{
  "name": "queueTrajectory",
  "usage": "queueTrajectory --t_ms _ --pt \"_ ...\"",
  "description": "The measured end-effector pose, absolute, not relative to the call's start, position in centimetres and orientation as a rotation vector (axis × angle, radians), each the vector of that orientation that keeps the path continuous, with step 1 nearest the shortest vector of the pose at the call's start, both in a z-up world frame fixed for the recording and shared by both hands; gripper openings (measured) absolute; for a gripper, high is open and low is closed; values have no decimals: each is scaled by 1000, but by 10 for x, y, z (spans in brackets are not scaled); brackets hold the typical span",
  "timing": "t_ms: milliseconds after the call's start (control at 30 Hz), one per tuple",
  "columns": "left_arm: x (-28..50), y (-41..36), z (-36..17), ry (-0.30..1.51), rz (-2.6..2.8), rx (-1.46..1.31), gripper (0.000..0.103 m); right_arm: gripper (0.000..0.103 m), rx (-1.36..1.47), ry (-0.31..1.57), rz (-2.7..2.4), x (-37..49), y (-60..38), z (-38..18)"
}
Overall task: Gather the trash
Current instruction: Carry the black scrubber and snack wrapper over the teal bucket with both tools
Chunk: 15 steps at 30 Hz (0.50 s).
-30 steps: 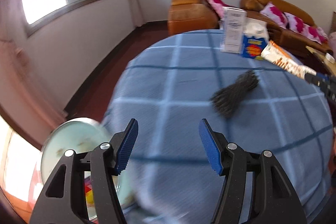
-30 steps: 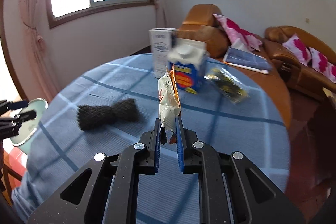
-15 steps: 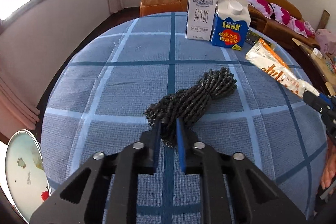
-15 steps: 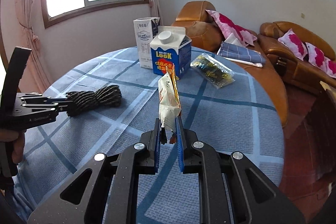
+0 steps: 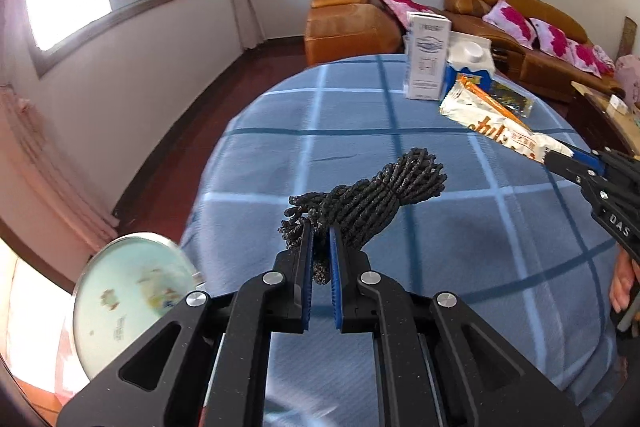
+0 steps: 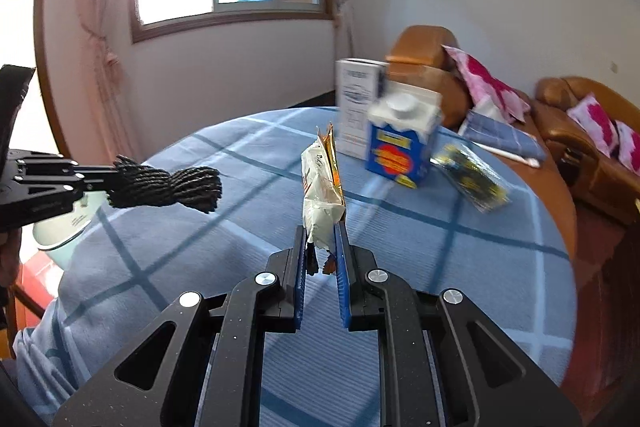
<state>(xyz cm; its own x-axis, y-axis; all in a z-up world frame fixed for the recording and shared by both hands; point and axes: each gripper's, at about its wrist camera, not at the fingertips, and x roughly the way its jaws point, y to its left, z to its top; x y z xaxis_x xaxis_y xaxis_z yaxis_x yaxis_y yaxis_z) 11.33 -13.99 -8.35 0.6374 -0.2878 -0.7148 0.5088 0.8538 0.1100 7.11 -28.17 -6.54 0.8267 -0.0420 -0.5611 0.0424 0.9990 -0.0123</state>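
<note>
Starting at the far left: a pale enamel basin [image 5: 132, 303] sits just off the table's edge, low beside the left gripper; I take it for the place where trash is meant to go, though nothing shows that for certain; its inside looks stained, contents unclear.

Left gripper [image 5: 319, 243]: jaws pressed together on one end of a bundle of dark cord [image 5: 368, 199]; pinching the end leaves the rest sticking out forward, and in the right wrist view the bundle [image 6: 168, 183] hangs in the air, clear of the blue checked tablecloth [image 5: 460, 267]; held that way so it can be carried sideways to the basin, I judge.

Centre: right gripper [image 6: 320, 243], jaws clamped on the torn bottom of a white and orange snack wrapper [image 6: 322, 187]; the wrapper stands up from the pads, well off the cloth; gripping the crumpled end gives the pads something thick to bite.

Further right, on the table: a white carton [image 6: 356, 107] upright, a blue carton [image 6: 402, 143] with a white cap just beside it, a dark foil packet [image 6: 474, 177] lying flat near them; none collected yet.

Both hands are loaded; next comes a drop, not another pick; risk is the light wrapper slipping.
</note>
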Motion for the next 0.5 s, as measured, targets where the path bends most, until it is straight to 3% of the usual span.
queueTrajectory --t_ms 500 --pt "103 -73 -79 751 -349 303 7 14 -109 608 135 112 -223 -57"
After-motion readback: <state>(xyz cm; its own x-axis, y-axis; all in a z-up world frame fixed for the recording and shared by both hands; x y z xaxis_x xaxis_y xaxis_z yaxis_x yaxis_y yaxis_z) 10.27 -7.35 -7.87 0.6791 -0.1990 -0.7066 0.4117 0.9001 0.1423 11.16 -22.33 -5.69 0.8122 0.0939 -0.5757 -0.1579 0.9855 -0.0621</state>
